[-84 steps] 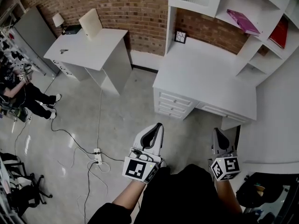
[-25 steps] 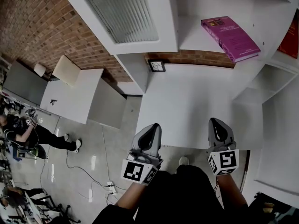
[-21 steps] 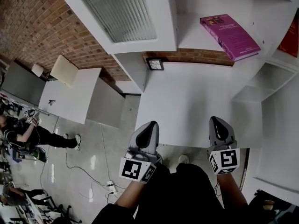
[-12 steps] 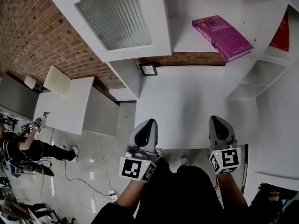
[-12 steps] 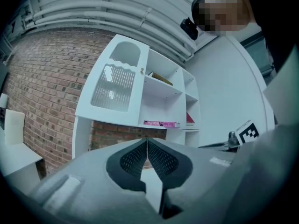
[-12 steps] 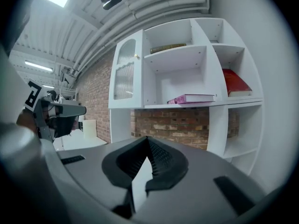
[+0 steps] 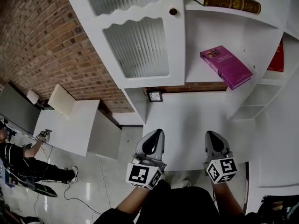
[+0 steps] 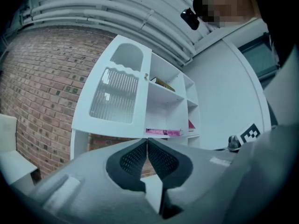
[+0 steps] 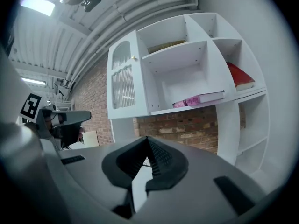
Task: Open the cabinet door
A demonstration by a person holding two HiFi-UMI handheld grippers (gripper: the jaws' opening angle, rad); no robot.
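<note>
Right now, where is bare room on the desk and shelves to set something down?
The desk top is bare from the small frame at the brick wall to the right shelf column. Room lies left of the pink book, beside the cabinet door. The brown book crowds the upper shelf.

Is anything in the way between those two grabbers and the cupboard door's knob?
Nothing visible. The left gripper and right gripper, both shut and empty, hang over the desk, with open air up to the knob on the closed cabinet door. The picture frame sits below, the pink book on a shelf beside it.
</note>
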